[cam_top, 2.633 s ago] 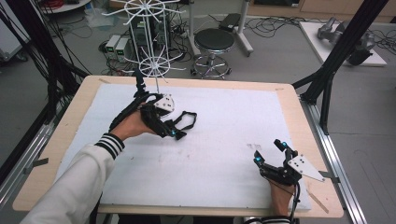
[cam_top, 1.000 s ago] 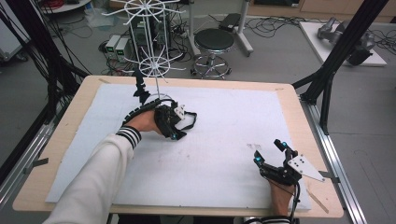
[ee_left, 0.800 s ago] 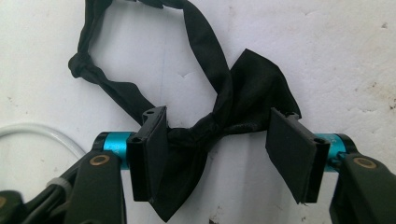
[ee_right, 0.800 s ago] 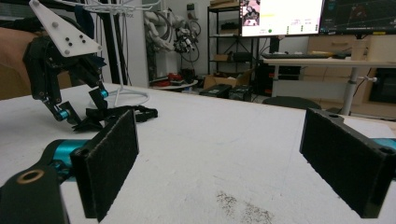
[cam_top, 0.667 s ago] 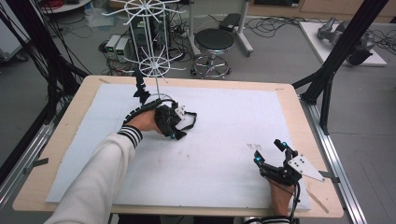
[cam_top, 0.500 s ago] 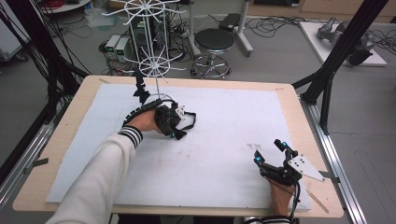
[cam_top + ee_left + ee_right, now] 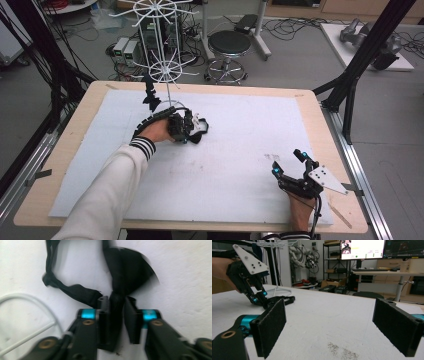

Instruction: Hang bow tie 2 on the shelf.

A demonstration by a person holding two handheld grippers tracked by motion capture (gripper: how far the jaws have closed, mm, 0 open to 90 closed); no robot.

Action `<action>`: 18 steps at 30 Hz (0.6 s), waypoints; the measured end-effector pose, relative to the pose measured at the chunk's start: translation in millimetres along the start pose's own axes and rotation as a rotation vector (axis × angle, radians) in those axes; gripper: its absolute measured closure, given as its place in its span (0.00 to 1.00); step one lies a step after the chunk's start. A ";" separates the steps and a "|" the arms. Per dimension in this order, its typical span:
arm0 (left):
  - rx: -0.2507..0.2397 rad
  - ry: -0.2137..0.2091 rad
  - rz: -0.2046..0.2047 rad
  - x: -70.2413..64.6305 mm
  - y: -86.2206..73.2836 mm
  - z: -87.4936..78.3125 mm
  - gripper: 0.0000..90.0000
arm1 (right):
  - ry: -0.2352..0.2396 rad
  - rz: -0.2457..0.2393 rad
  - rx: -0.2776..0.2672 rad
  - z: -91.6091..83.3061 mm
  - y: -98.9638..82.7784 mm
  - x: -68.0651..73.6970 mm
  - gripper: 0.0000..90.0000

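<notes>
You are looking at a black bow tie (image 7: pixel 127 272) lying flat on the white sheet, near the foot of the white wire rack. Its pleated wing is fanning out wide at the far end and narrowing to a pinched waist at the near end, where that waist is sitting squeezed between two black pads. A thin black strap (image 7: pixel 67 287) is trailing off to one side, looping and kinking with a small knot-like bunch partway along. The cloth is looking matte, soft and creased. In the high view the bow tie (image 7: pixel 200 131) is showing as a small dark bundle toward the far left part of the sheet, its shape there too small to read.
</notes>
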State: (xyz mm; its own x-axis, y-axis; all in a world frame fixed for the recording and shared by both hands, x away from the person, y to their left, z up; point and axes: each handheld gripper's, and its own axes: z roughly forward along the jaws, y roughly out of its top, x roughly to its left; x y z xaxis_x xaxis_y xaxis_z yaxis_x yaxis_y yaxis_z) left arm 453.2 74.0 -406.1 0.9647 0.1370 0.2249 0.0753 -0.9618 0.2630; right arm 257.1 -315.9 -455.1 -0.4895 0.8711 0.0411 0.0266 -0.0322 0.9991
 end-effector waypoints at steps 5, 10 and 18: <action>0.006 0.004 -0.012 -1.6 0.8 0.1 0.86 | 0.000 0.001 0.000 0.0 0.0 0.0 0.12; 0.009 0.004 -0.022 -1.4 1.5 -1.2 0.86 | -0.001 0.005 0.002 -0.1 0.0 -0.1 0.12; -0.028 0.008 -0.025 -4.7 5.4 -9.8 0.86 | -0.001 0.007 0.005 -0.2 0.0 -0.3 0.12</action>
State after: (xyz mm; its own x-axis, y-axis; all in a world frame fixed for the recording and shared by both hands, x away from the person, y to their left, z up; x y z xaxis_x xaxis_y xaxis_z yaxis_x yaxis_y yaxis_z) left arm 446.7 70.4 -396.5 0.9606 0.1626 0.2255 0.0918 -0.9511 0.2949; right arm 257.0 -316.3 -455.1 -0.4881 0.8715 0.0478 0.0340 -0.0357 0.9988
